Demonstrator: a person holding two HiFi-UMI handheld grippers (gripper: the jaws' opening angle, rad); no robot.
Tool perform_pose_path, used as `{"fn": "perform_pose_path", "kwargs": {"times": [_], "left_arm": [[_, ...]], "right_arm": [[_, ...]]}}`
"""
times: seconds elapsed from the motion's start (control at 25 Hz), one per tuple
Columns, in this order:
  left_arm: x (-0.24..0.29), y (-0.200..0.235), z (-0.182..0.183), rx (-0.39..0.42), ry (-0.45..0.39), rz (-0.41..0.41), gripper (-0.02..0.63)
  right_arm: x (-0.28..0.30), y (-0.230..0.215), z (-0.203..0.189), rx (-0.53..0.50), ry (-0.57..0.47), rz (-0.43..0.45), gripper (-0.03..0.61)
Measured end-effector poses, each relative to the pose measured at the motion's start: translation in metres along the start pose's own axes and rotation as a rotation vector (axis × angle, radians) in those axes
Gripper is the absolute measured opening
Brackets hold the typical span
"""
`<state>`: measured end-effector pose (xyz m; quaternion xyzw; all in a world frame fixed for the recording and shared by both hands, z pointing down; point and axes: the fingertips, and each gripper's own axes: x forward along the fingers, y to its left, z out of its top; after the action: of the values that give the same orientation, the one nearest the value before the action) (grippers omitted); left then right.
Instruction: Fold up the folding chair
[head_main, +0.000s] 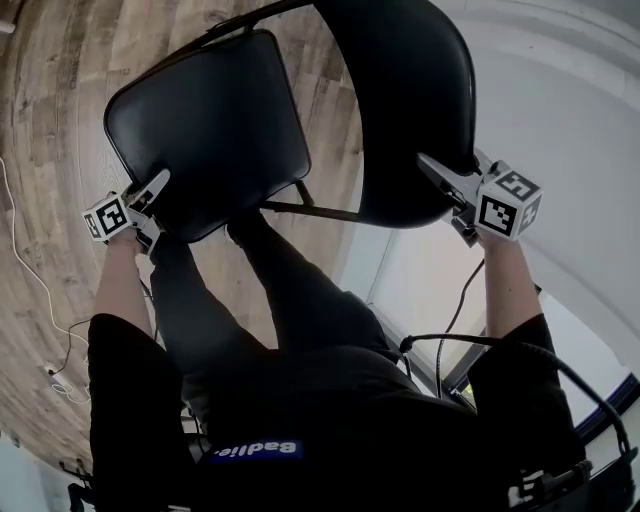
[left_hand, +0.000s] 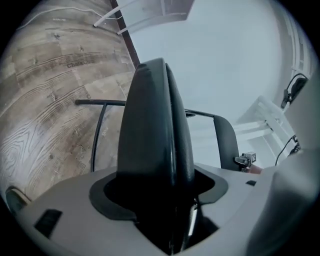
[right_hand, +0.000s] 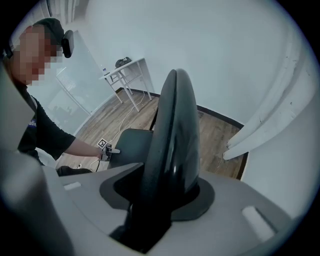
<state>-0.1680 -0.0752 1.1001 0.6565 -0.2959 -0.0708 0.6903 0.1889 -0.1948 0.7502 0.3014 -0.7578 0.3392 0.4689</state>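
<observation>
The black folding chair stands open in front of me on the wood floor. Its padded seat (head_main: 210, 120) lies left of the curved backrest (head_main: 410, 100) in the head view. My left gripper (head_main: 150, 200) grips the seat's near corner; in the left gripper view the seat edge (left_hand: 155, 130) fills the space between the jaws. My right gripper (head_main: 440, 182) is shut on the rim of the backrest, which rises edge-on between its jaws (right_hand: 172, 135). Each gripper view shows the other gripper small in the distance: the right one (left_hand: 245, 160) and the left one (right_hand: 112, 150).
The chair's thin black frame tube (left_hand: 100, 135) curves down beside the seat. My legs (head_main: 280, 290) stand close behind the chair. A white cable (head_main: 30, 270) trails over the floor at left. A white table (right_hand: 127, 70) stands far off by the pale wall.
</observation>
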Motion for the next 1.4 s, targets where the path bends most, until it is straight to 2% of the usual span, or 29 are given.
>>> {"fn": "perform_pose_path", "kwargs": {"times": [0.16, 0.44, 0.76, 0.96, 1.4], "left_arm": [[0.003, -0.017, -0.001, 0.000, 0.005, -0.009, 0.319], [0.000, -0.054, -0.013, -0.009, 0.000, 0.024, 0.294], [-0.008, -0.106, -0.029, -0.027, -0.046, 0.075, 0.258], [-0.006, -0.145, -0.038, -0.034, -0.062, 0.108, 0.242], [0.011, -0.233, -0.036, -0.029, -0.072, 0.099, 0.196]], "right_arm": [[-0.010, 0.004, 0.006, -0.014, -0.006, 0.021, 0.133], [-0.035, 0.028, 0.017, -0.022, -0.014, 0.020, 0.100], [-0.060, 0.062, 0.031, -0.078, 0.000, 0.014, 0.075], [-0.077, 0.081, 0.035, -0.115, 0.012, -0.026, 0.072], [-0.110, 0.106, 0.048, -0.158, 0.024, -0.100, 0.074]]}}
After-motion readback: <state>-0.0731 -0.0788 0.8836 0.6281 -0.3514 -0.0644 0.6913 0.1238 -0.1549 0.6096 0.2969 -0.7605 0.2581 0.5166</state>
